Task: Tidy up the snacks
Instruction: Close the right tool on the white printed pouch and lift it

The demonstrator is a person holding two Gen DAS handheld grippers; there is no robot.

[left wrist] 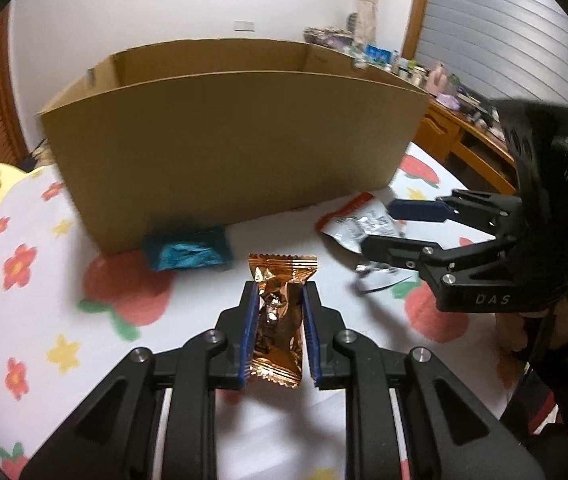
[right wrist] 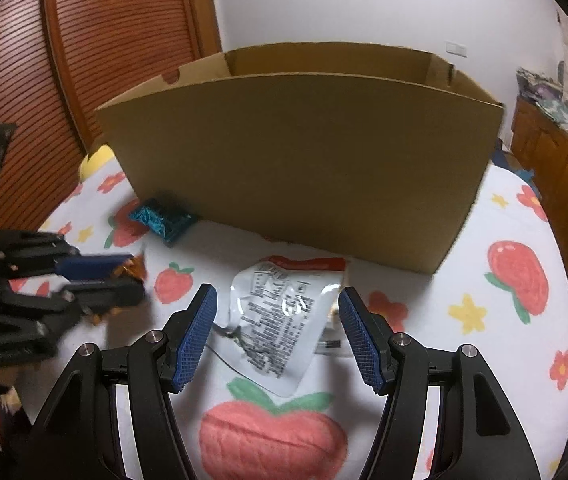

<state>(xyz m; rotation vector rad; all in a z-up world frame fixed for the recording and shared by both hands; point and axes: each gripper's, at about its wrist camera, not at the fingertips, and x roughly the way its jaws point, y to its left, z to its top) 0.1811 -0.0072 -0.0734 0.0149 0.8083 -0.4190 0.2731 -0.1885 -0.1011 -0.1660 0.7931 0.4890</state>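
- The left hand-held gripper is clamped on a copper foil snack packet, its blue pads pressing both sides, in front of the cardboard box.
- The right hand-held gripper is spread wide, its pads on either side of a silver snack pouch with a red top edge; whether they touch it cannot be told.
- That pouch lies flat on the flower-and-strawberry bedsheet, just in front of the box.
- A teal foil packet rests against the foot of the box's front wall, toward its left end.
- The box stands open-topped on the sheet; its inside is hidden.
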